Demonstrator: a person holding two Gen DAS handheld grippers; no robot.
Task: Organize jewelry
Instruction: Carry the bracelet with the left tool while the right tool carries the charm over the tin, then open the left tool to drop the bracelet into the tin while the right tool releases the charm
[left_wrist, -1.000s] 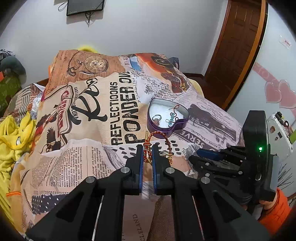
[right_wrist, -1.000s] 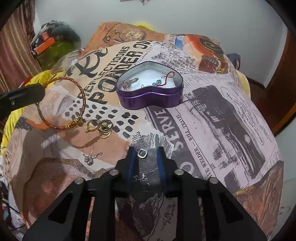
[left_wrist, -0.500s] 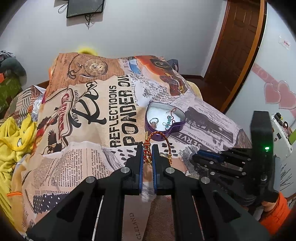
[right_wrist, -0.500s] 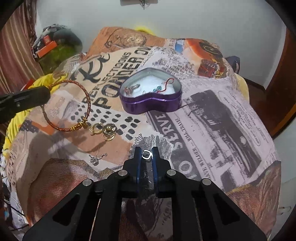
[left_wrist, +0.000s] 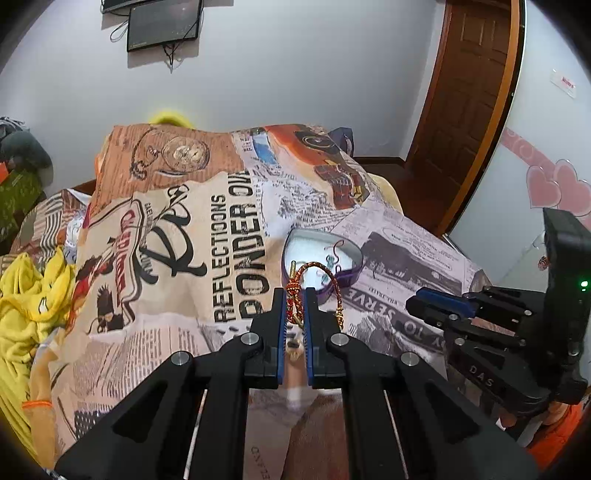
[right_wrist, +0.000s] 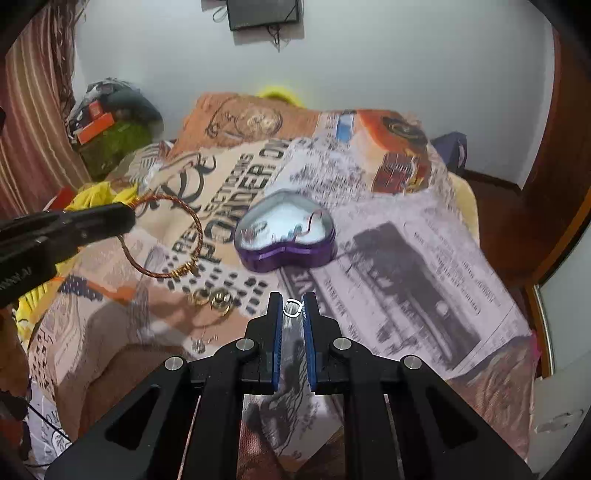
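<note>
A purple heart-shaped tin (right_wrist: 286, 236) lies open on the printed bedspread, with small jewelry pieces inside; it also shows in the left wrist view (left_wrist: 321, 258). My left gripper (left_wrist: 295, 295) is shut on a red and gold bangle (left_wrist: 321, 278) and holds it in the air before the tin; the bangle also shows in the right wrist view (right_wrist: 170, 236). My right gripper (right_wrist: 293, 304) is shut on a small silver ring (right_wrist: 291, 307), lifted above the bedspread. The right gripper shows at the right of the left wrist view (left_wrist: 439, 299).
Two gold rings (right_wrist: 210, 297) and a small silver earring (right_wrist: 199, 345) lie on the bedspread (right_wrist: 406, 258) left of my right gripper. Yellow cloth (left_wrist: 22, 291) lies at the bed's left side. A brown door (left_wrist: 476, 92) stands at the far right.
My right gripper has closed on the small silver ring and lifted it off the bedspread. Both grippers have risen and pulled back from the tin; the bangle stays in the left one.
</note>
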